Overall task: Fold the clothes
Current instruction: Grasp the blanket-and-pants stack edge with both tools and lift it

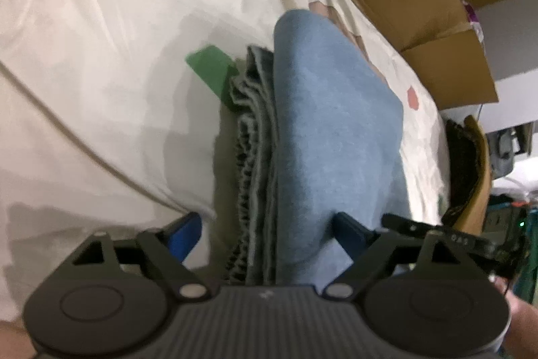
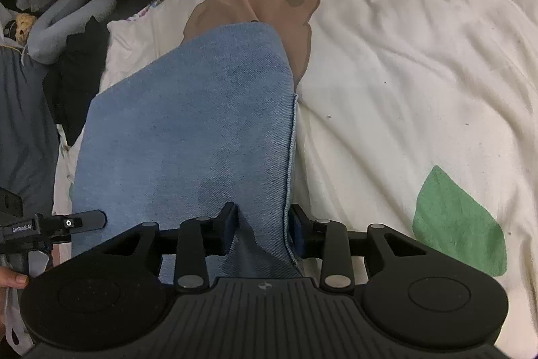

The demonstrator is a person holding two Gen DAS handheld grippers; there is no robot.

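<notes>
Presently listed: one pair of blue jeans (image 2: 188, 130), denim, folded into a thick bundle and lying on a cream bedsheet (image 2: 403, 73) printed with bear, leaf and red shapes.

Position: directly ahead of both tongs, its near end between their fingers.

Left tongs (image 1: 269, 224): spread wide, straddling the bundle's stacked, frayed edges (image 1: 252, 140); pads clear of the cloth, so released.

Right tongs (image 2: 264, 224): partly parted around the seamed edge (image 2: 291, 157), denim between the fingers; whether the pads press cannot be told.

Handling, as judged: fairly heavy for clothing, soft but dense, holds a crease, not slippery or fragile; layers may slide apart.

Best hold: all layers together at the near corners.
</notes>
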